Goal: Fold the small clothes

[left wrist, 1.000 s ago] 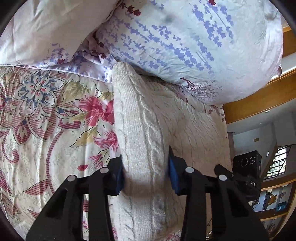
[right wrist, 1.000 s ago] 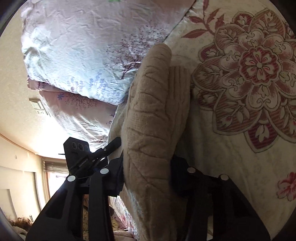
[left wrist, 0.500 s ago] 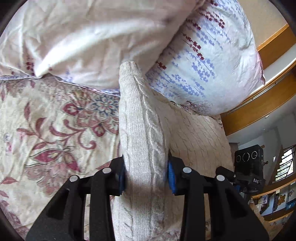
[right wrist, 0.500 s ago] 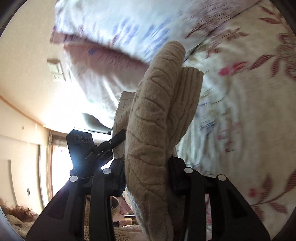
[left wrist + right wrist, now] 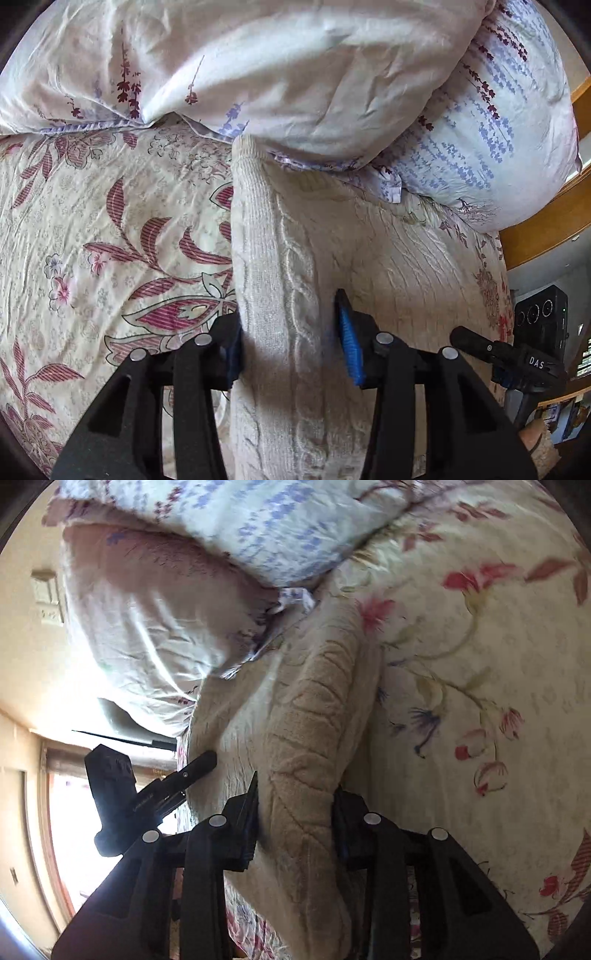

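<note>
the left gripper (image 5: 290,341) has carried its fold of the cream cable-knit sweater (image 5: 280,280) across the bed (image 5: 92,240) toward the pillows (image 5: 295,74). its fingers are now opening, the blue pad pulling off the knit that lies between them. the right gripper (image 5: 295,819) stays clamped on its own bunched edge. it looks like the fold is being laid down. the sweater's far end already touches the pillows, which crowd the space ahead.
</note>
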The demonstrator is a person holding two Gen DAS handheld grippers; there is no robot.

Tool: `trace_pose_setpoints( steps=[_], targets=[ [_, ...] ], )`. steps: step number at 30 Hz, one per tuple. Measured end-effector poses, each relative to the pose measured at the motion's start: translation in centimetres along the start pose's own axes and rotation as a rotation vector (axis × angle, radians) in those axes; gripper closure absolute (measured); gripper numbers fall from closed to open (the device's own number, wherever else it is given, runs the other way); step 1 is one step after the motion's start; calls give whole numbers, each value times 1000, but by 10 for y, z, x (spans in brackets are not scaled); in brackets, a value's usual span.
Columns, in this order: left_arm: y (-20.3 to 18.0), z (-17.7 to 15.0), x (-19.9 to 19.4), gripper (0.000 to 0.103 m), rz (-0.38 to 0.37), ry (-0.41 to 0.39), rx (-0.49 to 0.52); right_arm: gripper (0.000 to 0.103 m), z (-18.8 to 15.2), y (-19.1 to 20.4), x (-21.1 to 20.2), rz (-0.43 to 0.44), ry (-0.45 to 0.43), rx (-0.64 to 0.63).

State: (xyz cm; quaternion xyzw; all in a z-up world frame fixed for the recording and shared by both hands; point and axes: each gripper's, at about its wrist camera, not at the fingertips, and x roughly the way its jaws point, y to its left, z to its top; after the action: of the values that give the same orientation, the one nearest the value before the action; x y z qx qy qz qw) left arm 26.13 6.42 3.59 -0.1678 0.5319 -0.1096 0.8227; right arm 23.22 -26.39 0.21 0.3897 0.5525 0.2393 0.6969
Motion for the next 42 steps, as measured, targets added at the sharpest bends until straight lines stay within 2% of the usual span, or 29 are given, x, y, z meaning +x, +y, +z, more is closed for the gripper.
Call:
trace_pose_setpoints(
  steps=[4,6,8,10,12,16,18,20,22,24,27,30,33,35,36,37,39,42],
  targets=[
    [-13,7,-8,51,75,-33,102,54,-7,13,-5,-147,-65,-50],
    [-12,7,-26,49,117,-90,140,50,-9,26,-19,-253,-154,-81],
    [-12,6,-46,44,136,-147,162,50,-6,34,-38,-312,-235,-95],
    [-14,2,-63,36,94,-187,178,49,-3,37,-53,-280,-276,-100],
    [-21,-6,-72,25,37,-200,199,48,2,39,-51,-255,-249,-92],
    [-42,-15,-60,24,-7,-153,235,48,22,41,-25,-213,-180,-11],
    [-52,-18,-45,23,3,-125,238,48,26,35,-14,-188,-156,36],
    [-54,-20,-31,23,19,-90,238,70,29,31,-3,-155,-124,41],
    [-54,-22,-18,23,64,-68,245,86,28,33,-4,-181,-137,9],
    [-52,-22,-7,23,94,-48,241,90,33,31,-1,-199,-156,22],
    [-52,-20,6,20,123,-24,233,91,40,18,2,-202,-154,83],
    [-57,-18,17,15,157,-20,247,90,41,27,9,-252,-141,27],
    [-56,-13,12,15,143,-29,228,89,41,51,0,-303,-163,-86],
    [-54,-14,-1,16,130,-59,227,74,32,70,-14,-323,-213,-179],
    [-53,-16,-9,14,134,-84,236,49,26,78,-19,-320,-236,-221],
    [-53,-20,-17,14,141,-110,246,32,11,88,-27,-322,-262,-275],
    [-52,-29,-31,8,147,-143,258,29,-17,102,-31,-339,-275,-389],
    [-51,-47,-44,2,169,-182,275,29,-52,109,-20,-356,-265,-481]
  ],
)
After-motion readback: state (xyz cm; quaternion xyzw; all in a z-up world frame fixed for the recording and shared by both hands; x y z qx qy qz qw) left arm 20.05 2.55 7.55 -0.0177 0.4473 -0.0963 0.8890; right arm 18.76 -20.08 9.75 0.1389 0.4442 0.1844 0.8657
